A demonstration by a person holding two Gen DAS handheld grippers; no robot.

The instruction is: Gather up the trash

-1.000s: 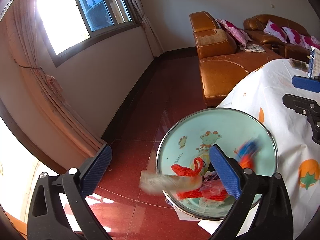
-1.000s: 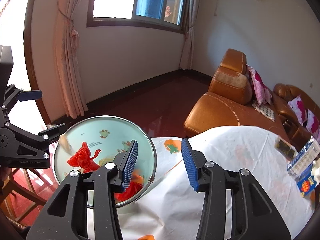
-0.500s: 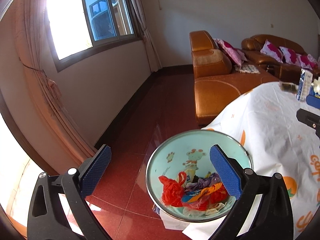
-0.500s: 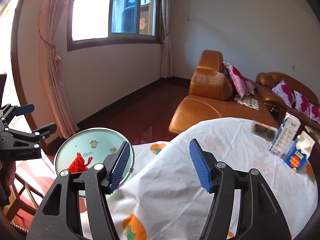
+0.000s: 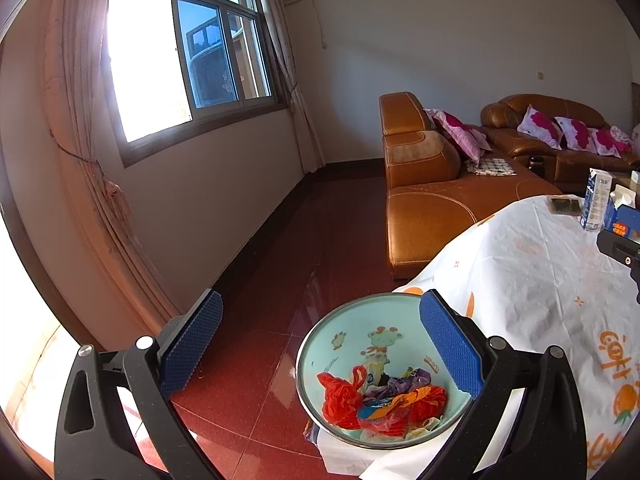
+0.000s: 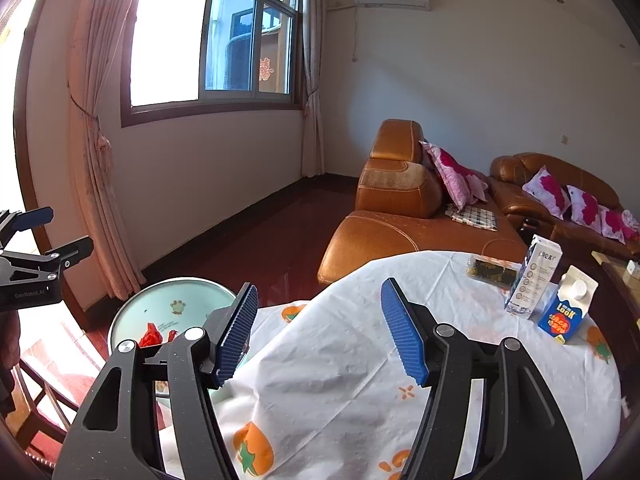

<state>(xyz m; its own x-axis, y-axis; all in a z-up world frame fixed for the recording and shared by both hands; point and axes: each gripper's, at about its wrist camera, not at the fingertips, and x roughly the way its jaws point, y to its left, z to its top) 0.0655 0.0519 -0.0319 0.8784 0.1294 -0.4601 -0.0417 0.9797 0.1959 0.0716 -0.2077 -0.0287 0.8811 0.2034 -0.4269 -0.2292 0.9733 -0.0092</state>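
Bright daylight floods through a brown-framed sliding window (image 5: 208, 68) at upper left, flanked by pinkish tied-back curtains (image 6: 100, 128). Cream plaster walls (image 6: 480, 80) meet a glossy dark red tiled floor (image 5: 280, 288). An orange-brown leather corner sofa (image 6: 404, 216) with pink-and-white cushions (image 6: 456, 176) fills the right.

Home living room: sofa (image 6: 404, 216), curtains (image 6: 96, 128)

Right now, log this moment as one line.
left gripper: open, empty | right gripper: open, empty | basin: holds wrappers | cartons: on table

A table (image 6: 340, 364) is covered by a white cloth printed with oranges. Two cartons (image 6: 536, 280) and a dark packet (image 6: 491, 270) are stood near its far edge. A basin (image 5: 340, 332) is seen at its left edge.
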